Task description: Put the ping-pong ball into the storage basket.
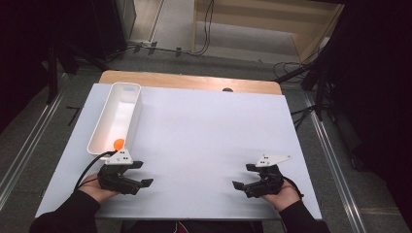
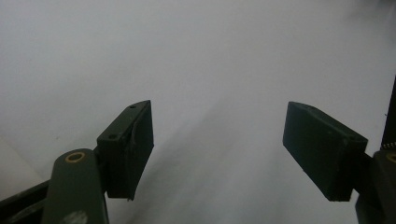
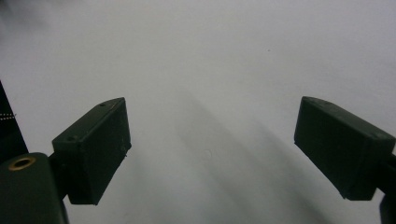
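**Both grippers low and empty at the near edge of the table**

At the far left of the table stands a long white bin (image 1: 116, 119), set lengthwise away from the person, its far end close to the table's back edge. In its near end lies a small orange ball (image 1: 118, 143), resting on the bin's floor against the near wall.

Just in front of that near end, the left gripper (image 1: 142, 174) sits in the person's left hand (image 1: 94, 187), low over the white table top (image 1: 204, 141). Its jaws point toward the middle of the table and stand well apart, with nothing between them; the left gripper view looks along them (image 2: 217, 149) at bare white surface. The grey plate on top of this gripper lies just beside the bin's near wall, and its cable loops off to the left. The ball is near this gripper but behind it, inside the bin, not touched.

Across a wide stretch of bare table, the right gripper (image 1: 244, 176) is held in the right hand (image 1: 284, 196) near the front right of the table. Its jaws point inward too, toward the left gripper, and gape wide; the right gripper view (image 3: 212, 149) shows plain white surface between them. The two grippers are well apart.
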